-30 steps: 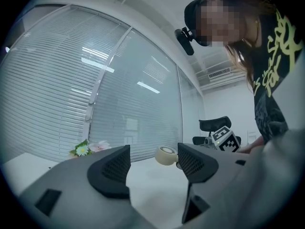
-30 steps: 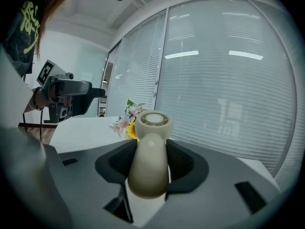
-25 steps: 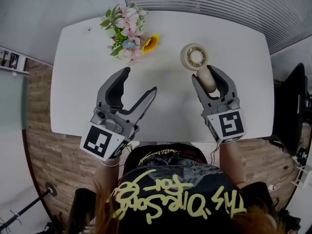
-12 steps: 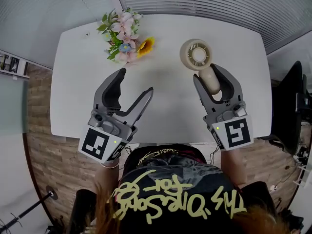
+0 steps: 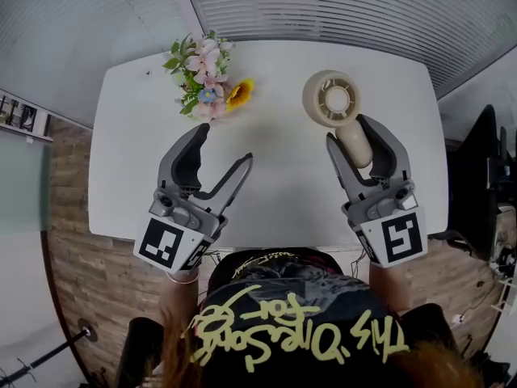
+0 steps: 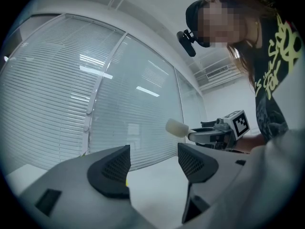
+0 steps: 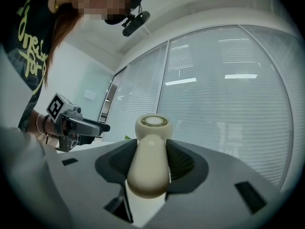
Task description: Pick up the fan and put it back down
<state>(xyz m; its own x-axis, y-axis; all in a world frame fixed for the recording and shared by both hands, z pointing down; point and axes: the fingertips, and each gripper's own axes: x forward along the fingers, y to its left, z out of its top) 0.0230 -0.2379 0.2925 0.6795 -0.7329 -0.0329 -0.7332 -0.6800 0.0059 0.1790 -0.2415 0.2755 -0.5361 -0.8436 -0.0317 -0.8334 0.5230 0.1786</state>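
Note:
A cream handheld fan (image 5: 333, 99) with a round head and a thick handle (image 5: 354, 142) hangs in the air over the white table (image 5: 275, 176). My right gripper (image 5: 362, 145) is shut on the handle, its black pads pressed to both sides, as the right gripper view shows with the fan (image 7: 151, 152) lying level between them. My left gripper (image 5: 224, 145) stands open over the table's left half with nothing between its fingers (image 6: 114, 168). From the left gripper view the fan's handle end (image 6: 177, 127) shows at the right with the right gripper behind it.
A bunch of pink, blue and yellow artificial flowers (image 5: 208, 78) lies at the table's back left. Slatted window blinds (image 5: 339, 6) run behind the table. A dark monitor (image 5: 483, 184) stands off the right edge. Wood floor shows at the left.
My right gripper has risen with the fan held in it, so the fan's head looks larger and farther up the picture. The left gripper has barely shifted.

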